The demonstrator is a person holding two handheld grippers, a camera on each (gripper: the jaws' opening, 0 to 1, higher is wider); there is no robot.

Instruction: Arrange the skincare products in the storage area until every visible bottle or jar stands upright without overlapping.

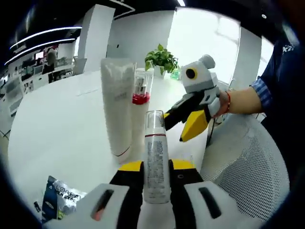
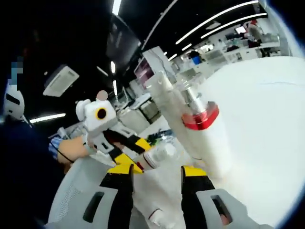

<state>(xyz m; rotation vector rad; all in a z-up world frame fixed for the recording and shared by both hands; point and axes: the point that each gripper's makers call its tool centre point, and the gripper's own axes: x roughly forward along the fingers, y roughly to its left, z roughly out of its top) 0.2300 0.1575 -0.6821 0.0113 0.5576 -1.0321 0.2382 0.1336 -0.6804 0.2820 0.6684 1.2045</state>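
A left gripper (image 1: 156,177) clamps a slim white pump bottle (image 1: 155,157) between its yellow-tipped jaws, holding it upright at the near edge of a round white table (image 1: 57,129). Just beyond it, still on the near part of the tabletop, a tall white tube (image 1: 118,105) stands on its cap, and a clear-capped bottle with a red band (image 1: 140,93) stands right beside it, the two so close that contact cannot be ruled out. A blue-and-silver sachet (image 1: 59,198) lies flat near the table's near-left edge. The broad left and far stretches of the tabletop lie bare, as far as a potted plant (image 1: 162,59) at the far edge.

The right gripper (image 1: 190,119) hovers off the table's right edge, above a white mesh chair (image 1: 248,162), carried by a person's hand (image 1: 224,102); its jaws are parted with nothing between them, as the right gripper view (image 2: 157,174) also shows. In that tilted view the tube (image 2: 209,148) and red-banded bottle (image 2: 198,112) rise just ahead of the jaws, the pump bottle (image 2: 159,155) sits between them in the left gripper (image 2: 125,152), and open white tabletop (image 2: 267,119) spreads beyond.
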